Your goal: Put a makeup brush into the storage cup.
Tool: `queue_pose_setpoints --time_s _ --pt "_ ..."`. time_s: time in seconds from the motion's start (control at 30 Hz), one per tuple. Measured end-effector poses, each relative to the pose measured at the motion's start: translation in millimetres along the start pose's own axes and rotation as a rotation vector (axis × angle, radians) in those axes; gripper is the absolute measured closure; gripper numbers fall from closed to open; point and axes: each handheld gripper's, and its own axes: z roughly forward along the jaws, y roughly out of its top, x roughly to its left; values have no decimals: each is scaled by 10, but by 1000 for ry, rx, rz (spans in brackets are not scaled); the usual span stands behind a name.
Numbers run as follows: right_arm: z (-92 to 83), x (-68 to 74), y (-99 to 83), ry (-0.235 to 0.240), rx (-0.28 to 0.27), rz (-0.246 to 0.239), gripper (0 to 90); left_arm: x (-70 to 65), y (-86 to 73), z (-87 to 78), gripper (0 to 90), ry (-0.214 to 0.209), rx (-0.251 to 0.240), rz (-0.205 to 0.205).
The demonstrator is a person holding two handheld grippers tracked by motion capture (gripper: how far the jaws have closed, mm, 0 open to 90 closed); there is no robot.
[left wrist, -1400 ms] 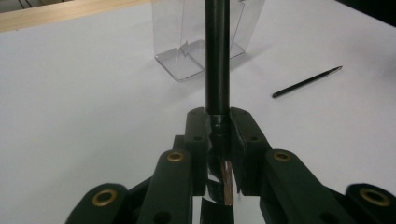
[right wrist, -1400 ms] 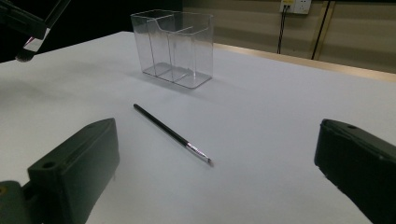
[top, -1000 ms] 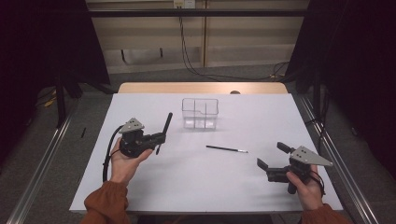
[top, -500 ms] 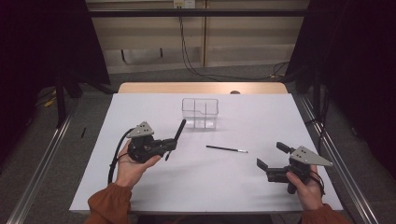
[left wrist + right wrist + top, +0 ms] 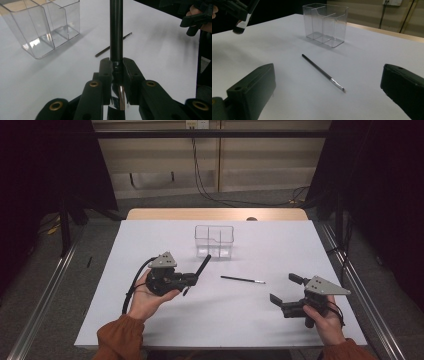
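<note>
Left tongs (image 5: 192, 279): closed on a thick black makeup brush (image 5: 201, 266), gripped at the metal ferrule just above the bristles. In the left gripper view the pads press on either side of the ferrule (image 5: 117, 75), and the long handle runs up and away from the jaws. In the high view the handle slants up toward the clear organizer (image 5: 214, 241), the brush held off the white surface (image 5: 150, 235) and short of the organizer's near wall. The right gripper view catches the bristle tip (image 5: 238, 30) hanging below the tongs.

Centre: the organizer stands upright toward the far edge of the surface, its compartments empty as far as can be seen. A thin black liner brush (image 5: 242, 280) lies flat on the surface between the two hands — near the organizer, not touching it.

Right tongs (image 5: 286, 292): jaws wide apart, holding nothing, low over the surface to the right of the thin brush.

Risks, as judged: the hold sits at one end of a long handle, so the brush may pivot or slip in the pads when tilted upright. The light, clear organizer could be knocked or tipped if the handle strikes its rim rather than dropping into a compartment. The thin brush may roll away — a flat, slender thing is hard to pinch off the surface.
</note>
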Motion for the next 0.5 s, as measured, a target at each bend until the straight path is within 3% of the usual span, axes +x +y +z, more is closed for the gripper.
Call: queue_pose_setpoints --time_s 0.23,0.37,0.5 --pt "49 82 43 68 24 -19 7 -53 14 75 785 -42 36 25" --pt "100 128 79 70 37 -34 13 -105 25 79 785 -61 50 55" --pt "148 172 100 102 55 -45 11 -155 43 57 785 -82 61 66"
